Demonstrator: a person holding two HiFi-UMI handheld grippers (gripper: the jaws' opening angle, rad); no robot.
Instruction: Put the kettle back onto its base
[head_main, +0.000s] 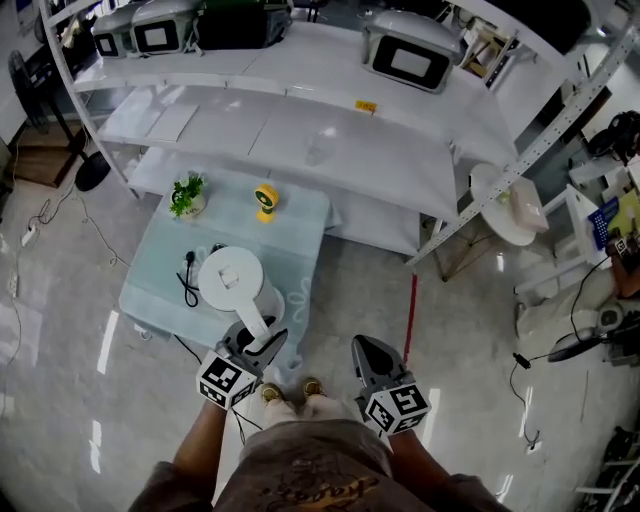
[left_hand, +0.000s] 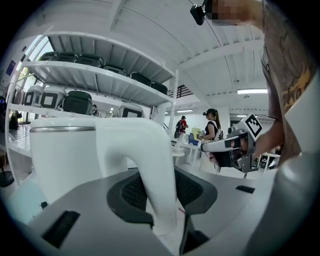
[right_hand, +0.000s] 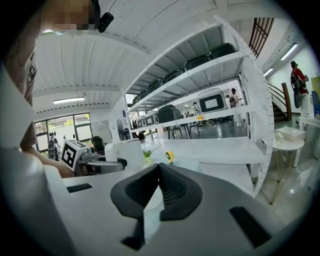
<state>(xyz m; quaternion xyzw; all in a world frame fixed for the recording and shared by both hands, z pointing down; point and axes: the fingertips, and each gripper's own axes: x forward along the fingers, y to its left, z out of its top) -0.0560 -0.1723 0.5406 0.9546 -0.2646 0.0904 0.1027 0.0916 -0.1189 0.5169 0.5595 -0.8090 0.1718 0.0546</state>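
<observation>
The left gripper (head_main: 255, 345) is clamped on the white handle (left_hand: 152, 165) of the kettle (head_main: 232, 280), with the dark pads pressing it from both sides and standing fairly wide around it. The right gripper (head_main: 365, 350) holds nothing, its jaws meeting at the tips, and it hangs over bare floor to the right of the table (head_main: 160, 285). The kettle is over the near right part of the pale blue cloth, close to the near edge and the person's feet; the head view does not show whether a base lies under it. A black cord (head_main: 188, 278) lies just left of the kettle, and the cloth further left is bare. A small plant (head_main: 187, 195) and a yellow object (head_main: 265, 201) stand at the far edge, well apart from the kettle. White shelving (head_main: 330, 150) rises beyond the table.
</observation>
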